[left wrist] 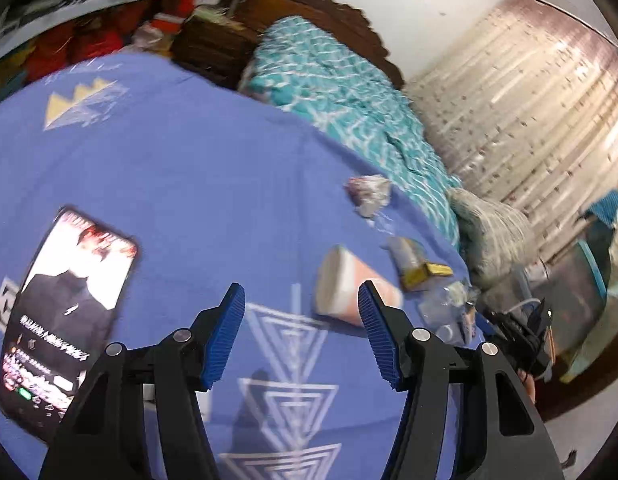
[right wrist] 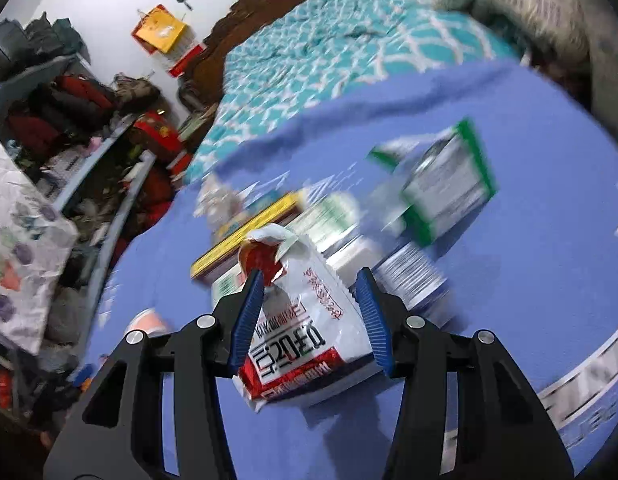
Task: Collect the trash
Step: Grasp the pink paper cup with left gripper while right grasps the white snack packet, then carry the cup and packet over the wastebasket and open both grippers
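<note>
Trash lies on a blue bedsheet [left wrist: 169,168]. In the left wrist view my left gripper [left wrist: 301,304] is open and empty above the sheet; a peach paper cup [left wrist: 345,284] lies on its side just beyond its right finger, with a crumpled wrapper [left wrist: 369,194], a yellow-edged box [left wrist: 417,272] and clear plastic [left wrist: 445,304] further right. In the right wrist view my right gripper [right wrist: 311,288] is open around a white-and-red snack wrapper [right wrist: 305,316] that lies between the fingers. Beyond it lie a yellow box [right wrist: 249,236], a green-edged packet [right wrist: 445,188] and blurred packets.
A phone [left wrist: 65,320] with a lit screen lies on the sheet at the left. A teal patterned blanket [left wrist: 349,112] and a brown headboard [left wrist: 309,8] lie beyond. Cluttered shelves [right wrist: 69,120] stand left of the bed. A bin [left wrist: 577,288] stands by the curtain.
</note>
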The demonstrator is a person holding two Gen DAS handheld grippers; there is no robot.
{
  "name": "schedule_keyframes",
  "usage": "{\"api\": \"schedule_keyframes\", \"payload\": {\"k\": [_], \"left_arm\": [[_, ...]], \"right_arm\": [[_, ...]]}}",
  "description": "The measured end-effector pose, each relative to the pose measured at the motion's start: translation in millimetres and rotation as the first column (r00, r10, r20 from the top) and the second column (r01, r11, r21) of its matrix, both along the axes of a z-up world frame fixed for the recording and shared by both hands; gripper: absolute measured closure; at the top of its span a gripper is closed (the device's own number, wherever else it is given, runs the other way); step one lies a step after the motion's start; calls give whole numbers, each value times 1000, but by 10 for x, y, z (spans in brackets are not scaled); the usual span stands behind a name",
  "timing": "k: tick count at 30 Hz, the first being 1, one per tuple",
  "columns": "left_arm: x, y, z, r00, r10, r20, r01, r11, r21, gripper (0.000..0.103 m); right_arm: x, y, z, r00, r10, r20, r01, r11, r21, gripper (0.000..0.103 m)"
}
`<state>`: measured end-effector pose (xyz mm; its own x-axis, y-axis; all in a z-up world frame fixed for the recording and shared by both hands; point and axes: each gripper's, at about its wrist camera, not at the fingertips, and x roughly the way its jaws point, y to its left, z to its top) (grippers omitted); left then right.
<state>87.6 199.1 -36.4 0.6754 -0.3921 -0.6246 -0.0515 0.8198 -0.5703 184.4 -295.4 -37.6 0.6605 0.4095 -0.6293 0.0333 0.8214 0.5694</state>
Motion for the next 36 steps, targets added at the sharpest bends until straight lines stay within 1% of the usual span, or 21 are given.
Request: {"api": "schedule_keyframes", "payload": {"k": [2, 3, 6, 9, 12, 14, 15, 16, 17, 18, 19, 20, 21, 22, 23, 25, 28, 30, 31, 33, 36], "left_arm": [[20, 58, -64, 1000, -4, -17, 4, 1000, 1, 47], [52, 18, -90, 1000, -16, -25, 16, 1000, 11, 47], [166, -126, -135, 998, -59, -39, 59, 998, 13, 47], [376, -326, -173, 994, -97, -44, 98, 995, 5, 45], [663, -532, -270, 989, -130, -72, 128, 991, -21, 45], [785, -626, -354, 986, -137, -90, 134, 990, -36, 47], [863, -660, -428, 984, -139, -114, 135, 990, -42, 47], [904, -679, -479, 981, -144, -130, 137, 989, -57, 53], [927, -680, -529, 977, -160, -140, 149, 985, -89, 56], [931, -679, -548, 976, -171, -137, 156, 981, -114, 60], [916, -665, -550, 975, -180, -128, 162, 977, -137, 68], [902, -669, -537, 974, -196, -117, 178, 972, -151, 72], [896, -684, -534, 972, -205, -114, 186, 970, -157, 75], [883, -699, -527, 971, -213, -112, 193, 967, -163, 81], [869, -713, -520, 968, -226, -108, 206, 963, -174, 83], [834, -755, -503, 959, -266, -94, 240, 945, -225, 89], [717, -844, -487, 950, -301, -87, 267, 923, -278, 94], [630, -924, -475, 943, -321, -86, 283, 911, -299, 96], [586, -946, -463, 941, -328, -86, 288, 908, -305, 97], [500, -1000, -448, 934, -347, -87, 302, 895, -327, 99], [352, -1072, -403, 922, -378, -85, 326, 874, -360, 101]], "right_arm": [[-155, 213, 23, 997, 75, 17, -75, 997, 6, 52], [-240, 368, 36, 991, 133, 29, -133, 991, 2, 52], [-488, 797, 27, 958, 282, 49, -283, 959, 5, 52], [-663, 1074, -33, 940, 338, 41, -337, 941, -39, 52], [-753, 1155, -105, 947, 320, 36, -318, 947, -51, 52], [-808, 1070, -122, 958, 286, 37, -284, 957, -57, 51], [-833, 1019, -139, 963, 268, 31, -266, 963, -50, 51], [-820, 930, -156, 968, 252, 20, -251, 967, -35, 51], [-831, 878, -181, 971, 237, 13, -237, 971, -11, 51], [-827, 828, -217, 974, 225, 9, -225, 974, 21, 51], [-810, 796, -229, 977, 213, 4, -213, 976, 48, 51], [-800, 782, -256, 980, 201, -4, -200, 977, 77, 51], [-788, 719, -308, 982, 189, -16, -186, 975, 120, 51], [-790, 697, -353, 984, 179, -27, -173, 973, 153, 50], [-769, 661, -401, 986, 165, -39, -155, 970, 185, 50], [-696, 588, -503, 989, 139, -58, -120, 962, 247, 50], [-628, 523, -618, 991, 115, -63, -90, 945, 314, 64], [-554, 536, -674, 989, 124, -77, -88, 929, 359, 83], [-568, 554, -696, 989, 129, -78, -92, 927, 364, 85], [-621, 583, -691, 988, 141, -64, -109, 926, 361, 93], [-745, 629, -611, 986, 166, -19, -148, 918, 368, 96]]}}
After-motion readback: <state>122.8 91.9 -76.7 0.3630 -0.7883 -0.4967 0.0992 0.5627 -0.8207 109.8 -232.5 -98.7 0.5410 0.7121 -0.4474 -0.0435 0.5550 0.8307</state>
